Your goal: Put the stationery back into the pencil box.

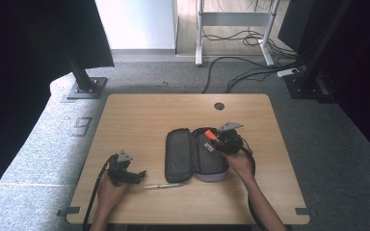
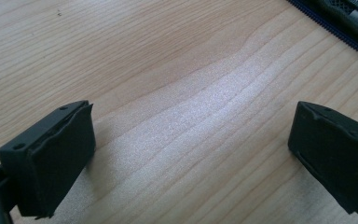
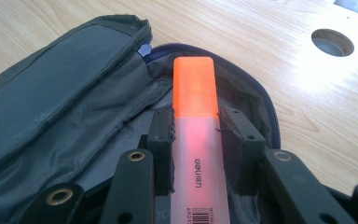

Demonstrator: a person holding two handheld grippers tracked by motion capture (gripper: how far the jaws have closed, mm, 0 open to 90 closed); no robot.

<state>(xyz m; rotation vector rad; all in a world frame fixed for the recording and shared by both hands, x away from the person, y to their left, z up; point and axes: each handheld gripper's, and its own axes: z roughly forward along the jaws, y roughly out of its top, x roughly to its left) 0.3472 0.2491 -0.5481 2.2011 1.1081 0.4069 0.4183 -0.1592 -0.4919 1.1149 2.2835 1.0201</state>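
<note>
A dark pencil case [image 1: 185, 156] lies unzipped and spread open in the middle of the wooden table [image 1: 139, 115]. My right gripper [image 1: 218, 139] hovers over the case's right half, shut on an orange highlighter [image 1: 209, 134]. In the right gripper view the highlighter [image 3: 194, 88] points forward over the case's grey lining [image 3: 65, 107], pinched between both pads of the gripper [image 3: 196, 119]. My left gripper [image 1: 137, 175] rests low at the front left, open and holding nothing. Its view shows bare wood between the gripper's pads [image 2: 191, 154] and a corner of the case [image 2: 349, 23].
A thin silver pen [image 1: 164, 185] lies on the table just right of the left gripper, in front of the case. A round cable hole [image 1: 218, 106] sits near the table's far edge. Beyond the table are metal stand bases [image 1: 84, 89] and floor cables [image 1: 250, 67].
</note>
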